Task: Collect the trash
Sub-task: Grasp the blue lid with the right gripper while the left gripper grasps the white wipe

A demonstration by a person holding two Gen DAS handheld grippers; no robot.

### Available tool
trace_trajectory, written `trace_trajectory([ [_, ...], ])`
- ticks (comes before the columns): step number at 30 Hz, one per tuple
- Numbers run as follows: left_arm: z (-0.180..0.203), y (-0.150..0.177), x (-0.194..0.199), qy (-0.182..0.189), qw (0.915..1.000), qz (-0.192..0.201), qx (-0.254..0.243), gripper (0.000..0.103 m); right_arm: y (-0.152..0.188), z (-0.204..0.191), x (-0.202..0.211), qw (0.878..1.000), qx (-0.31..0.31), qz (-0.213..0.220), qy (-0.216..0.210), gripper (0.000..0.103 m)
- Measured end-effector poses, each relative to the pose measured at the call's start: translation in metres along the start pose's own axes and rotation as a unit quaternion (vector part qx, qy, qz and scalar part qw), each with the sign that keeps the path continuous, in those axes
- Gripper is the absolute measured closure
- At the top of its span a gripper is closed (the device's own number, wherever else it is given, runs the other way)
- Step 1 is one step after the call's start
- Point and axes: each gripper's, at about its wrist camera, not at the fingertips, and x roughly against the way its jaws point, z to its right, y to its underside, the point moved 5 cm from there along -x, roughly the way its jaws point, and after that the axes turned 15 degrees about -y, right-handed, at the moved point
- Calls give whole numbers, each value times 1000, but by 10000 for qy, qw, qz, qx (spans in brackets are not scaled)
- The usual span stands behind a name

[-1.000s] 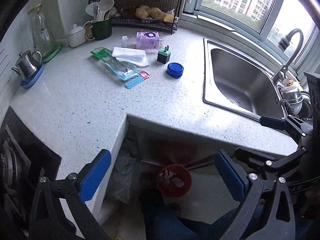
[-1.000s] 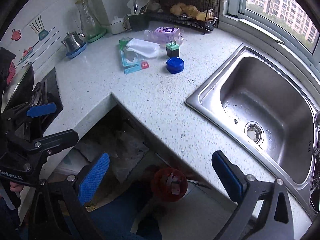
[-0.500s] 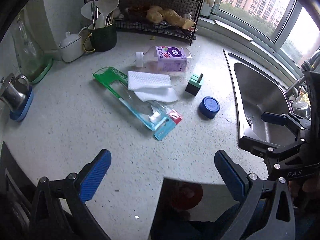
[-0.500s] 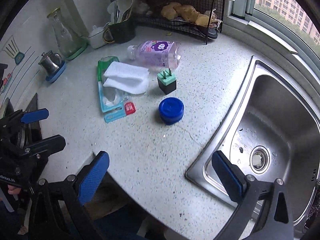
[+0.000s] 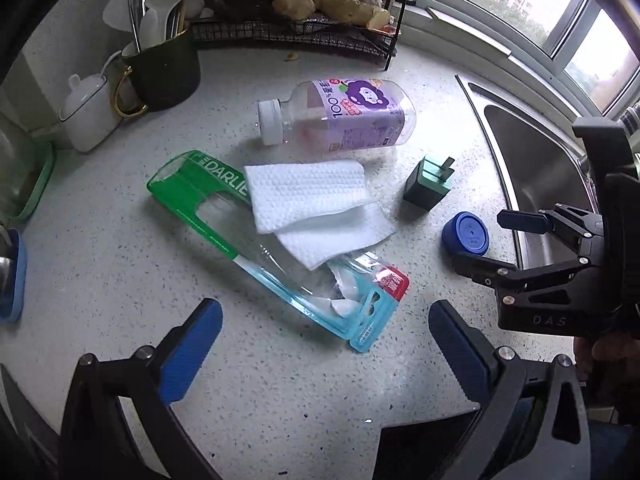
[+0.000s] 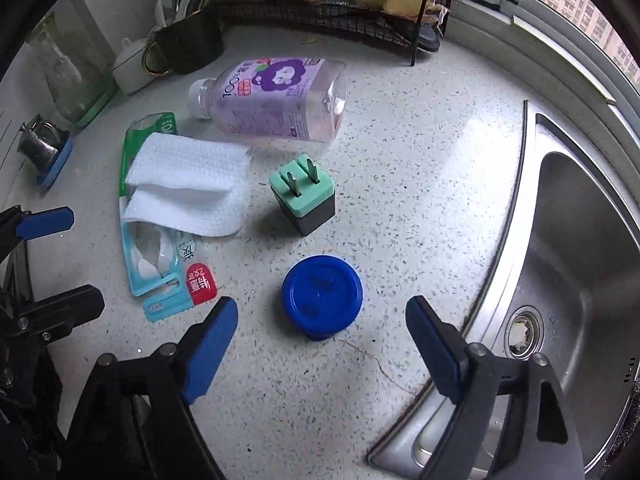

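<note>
On the speckled counter lie an empty toothbrush package [image 5: 280, 256] [image 6: 160, 264], a folded white paper towel [image 5: 316, 212] [image 6: 188, 188] on top of it, a clear bottle with a purple label [image 5: 344, 120] [image 6: 276, 100] on its side, a green-topped plug adapter [image 5: 428, 184] [image 6: 304, 200] and a blue round lid [image 5: 466, 236] [image 6: 322, 298]. My left gripper [image 5: 324, 344] hangs open above the package's near end. My right gripper [image 6: 320, 344] [image 5: 488, 240] hovers over the blue lid, its jaws closing, with the lid between them but untouched.
A steel sink [image 6: 580, 264] [image 5: 532, 160] lies to the right. At the back stand a black wire rack [image 5: 300, 28], a dark mug of utensils [image 5: 164, 68] and a white sugar pot [image 5: 88, 120]. A small kettle on a blue coaster [image 6: 44, 152] sits far left.
Both grippers have come forward from over the counter's inner corner and the red bin below, down toward the trash items. The right gripper's jaws have narrowed.
</note>
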Motion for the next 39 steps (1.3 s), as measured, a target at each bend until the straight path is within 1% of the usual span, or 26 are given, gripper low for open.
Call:
trace_trajectory([
  [2, -1, -2, -4, 39, 10000, -34, 4, 1, 0, 3, -5, 10000, -19, -79, -12, 31],
  [4, -4, -5, -6, 65, 10000, -53, 13, 1, -1, 3, -8, 9999, -14, -134, -40, 35],
  [8, -9, -7, -9, 119, 9999, -104, 9, 1, 1, 3, -9, 9997, -35, -206, -87, 49],
  [12, -13, -12, -12, 93, 9999, -91, -66, 1, -2, 2, -11, 9997, 14, -227, 0, 55],
  [13, -14, -14, -12, 98, 9999, -87, -90, 1, -1, 2, -10, 9997, 34, -223, 20, 59],
  [16, -13, -21, -13, 115, 9997, -62, -210, 1, 0, -2, -10, 9995, 101, -270, 136, 59],
  [19, -13, -32, -15, 94, 9989, 16, -457, 1, 1, -9, -11, 9996, 70, -259, 125, 60],
  [22, -10, -44, -22, 172, 9967, 10, -787, 1, 1, -12, -10, 9997, -51, -221, 20, 60],
  [25, -2, -52, -28, 349, 9911, 33, -1281, 1, 1, -12, 0, 9998, -99, -138, -49, 60],
  [31, 27, -58, -42, 585, 9717, 30, -2288, 1, -3, -10, 8, 9997, -227, -42, -101, 60],
  [36, 54, -53, -55, 472, 9541, 31, -2956, 1, -7, -1, 9, 9993, -375, 5, -93, 60],
  [38, 59, -53, -62, 375, 9510, 15, -3070, 1, -8, 0, 10, 9990, -424, 13, -102, 60],
  [39, 60, -53, -65, 374, 9512, -25, -3063, 1, -8, 1, 10, 9990, -442, 17, -108, 60],
])
